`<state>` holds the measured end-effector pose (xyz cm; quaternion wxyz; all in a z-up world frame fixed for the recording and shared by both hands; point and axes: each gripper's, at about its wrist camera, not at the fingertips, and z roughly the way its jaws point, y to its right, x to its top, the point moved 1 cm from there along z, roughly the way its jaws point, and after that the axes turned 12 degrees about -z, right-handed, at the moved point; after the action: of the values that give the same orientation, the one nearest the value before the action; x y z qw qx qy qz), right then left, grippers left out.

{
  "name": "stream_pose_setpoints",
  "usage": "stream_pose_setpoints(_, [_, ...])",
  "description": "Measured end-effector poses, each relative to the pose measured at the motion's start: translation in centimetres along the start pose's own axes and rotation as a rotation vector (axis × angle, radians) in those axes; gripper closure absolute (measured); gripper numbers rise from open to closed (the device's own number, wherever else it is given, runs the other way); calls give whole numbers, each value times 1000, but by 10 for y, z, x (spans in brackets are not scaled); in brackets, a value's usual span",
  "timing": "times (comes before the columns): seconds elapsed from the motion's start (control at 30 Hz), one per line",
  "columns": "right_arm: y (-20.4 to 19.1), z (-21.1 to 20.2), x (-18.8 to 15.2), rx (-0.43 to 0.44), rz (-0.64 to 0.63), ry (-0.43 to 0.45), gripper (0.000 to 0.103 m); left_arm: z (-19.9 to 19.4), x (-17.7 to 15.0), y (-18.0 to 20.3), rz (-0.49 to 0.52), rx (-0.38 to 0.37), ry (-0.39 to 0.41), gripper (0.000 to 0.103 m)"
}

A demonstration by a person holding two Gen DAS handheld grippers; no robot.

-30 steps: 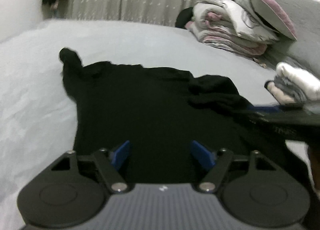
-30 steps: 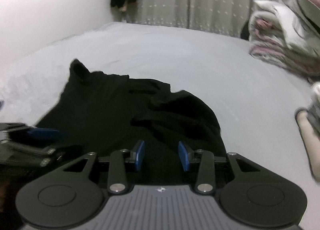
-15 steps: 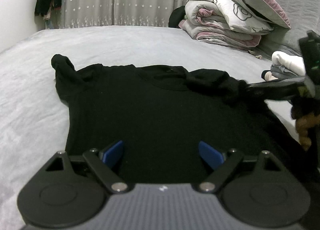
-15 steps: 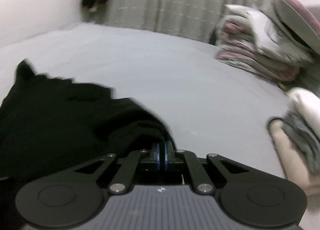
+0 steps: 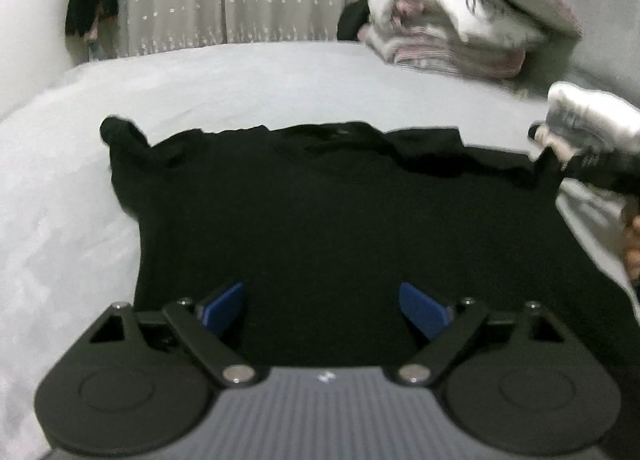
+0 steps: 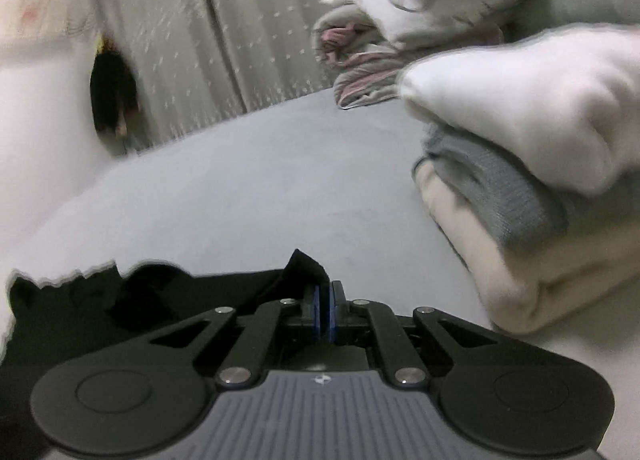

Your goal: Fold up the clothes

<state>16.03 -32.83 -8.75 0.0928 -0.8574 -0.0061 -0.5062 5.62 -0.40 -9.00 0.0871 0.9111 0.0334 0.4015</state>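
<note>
A black shirt (image 5: 340, 220) lies spread flat on the grey bed (image 5: 240, 80), neckline away from me. Low over its near hem hovers my left gripper (image 5: 322, 296); its blue pads stand wide apart and are closing slightly, with only flat cloth below them. My right gripper (image 6: 325, 300) is shut on the tip of the shirt's right sleeve (image 6: 304, 264), which sticks up between the pads. In the left wrist view that gripper (image 5: 596, 172) holds the sleeve stretched out at the shirt's far right. The left sleeve (image 5: 120, 132) is bunched up.
A stack of folded white, grey and cream clothes (image 6: 540, 180) sits on the bed close to the right of my right gripper. Rolled bedding and a pillow (image 5: 452, 32) lie at the back right. A curtain and a hanging dark garment (image 5: 94, 0) are behind the bed.
My right gripper shut on the crumpled right sleeve and pulled it out to the right, towards the folded stack, rolling as it went. The left gripper has stayed over the hem.
</note>
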Motion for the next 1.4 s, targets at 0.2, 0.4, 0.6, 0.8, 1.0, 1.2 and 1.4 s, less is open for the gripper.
stream_pose_setpoints(0.2, [19, -6, 4, 32, 84, 9, 98, 35, 45, 42, -44, -107, -80, 26])
stream_pose_setpoints(0.4, [29, -12, 7, -3, 112, 9, 98, 92, 68, 90, -113, -291, -221, 26])
stream_pose_setpoints(0.6, [35, -20, 2, -42, 132, -7, 98, 138, 95, 123, -90, -358, -227, 25])
stream_pose_setpoints(0.8, [40, -21, 0, -57, 153, -16, 98, 182, 132, 143, -118, -344, -169, 25])
stream_pose_setpoints(1.0, [52, -21, -3, -34, 215, -29, 98, 195, 163, 131, -297, -312, -157, 26])
stream_pose_setpoints(1.2, [62, -21, -6, -21, 239, -36, 97, 162, 150, 132, -212, -318, -255, 24])
stream_pose_setpoints(1.4, [63, -18, -4, -19, 241, -38, 97, 149, 117, 140, -173, -391, -395, 41])
